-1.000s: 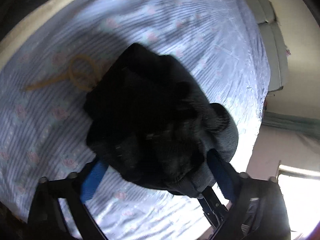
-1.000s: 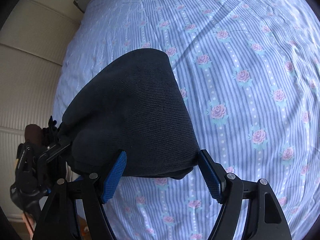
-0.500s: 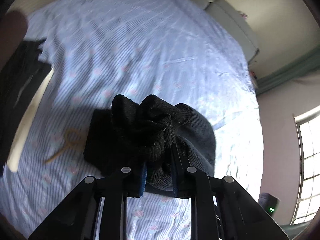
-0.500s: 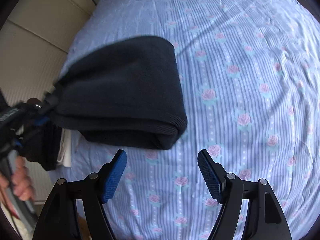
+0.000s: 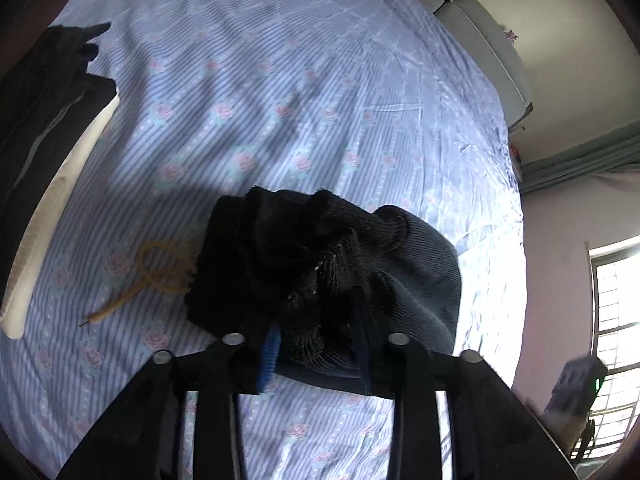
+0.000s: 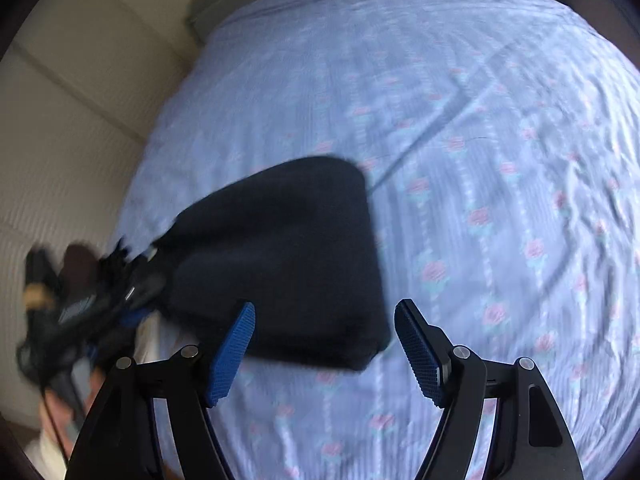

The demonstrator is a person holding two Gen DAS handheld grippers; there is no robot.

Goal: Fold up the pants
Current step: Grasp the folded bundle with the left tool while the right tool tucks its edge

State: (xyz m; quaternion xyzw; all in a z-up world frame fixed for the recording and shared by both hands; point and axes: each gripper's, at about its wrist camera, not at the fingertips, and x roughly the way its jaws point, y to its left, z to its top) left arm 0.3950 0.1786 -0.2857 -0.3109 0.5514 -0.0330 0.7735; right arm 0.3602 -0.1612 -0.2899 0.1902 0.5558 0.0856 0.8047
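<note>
The left tool (image 5: 314,350), jaws opening, has bunched pants (image 5: 320,272) between them at lower centre on the bed (image 5: 280,80); the right tool (image 6: 324,344) gapes empty. Let go only once the bundle lies flat.

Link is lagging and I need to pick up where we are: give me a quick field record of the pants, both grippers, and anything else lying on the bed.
pants: dark folded bundle lying on the floral striped bedsheet
left gripper: jaws opening, bunched edge of the pants between them, pads touching the cloth
right gripper: open, nothing held; the bundle lies beyond its pads
other items: yellow looped cord on the sheet beside the pants; dark garment at the bed's edge
image quality: right wrist view blurred
</note>
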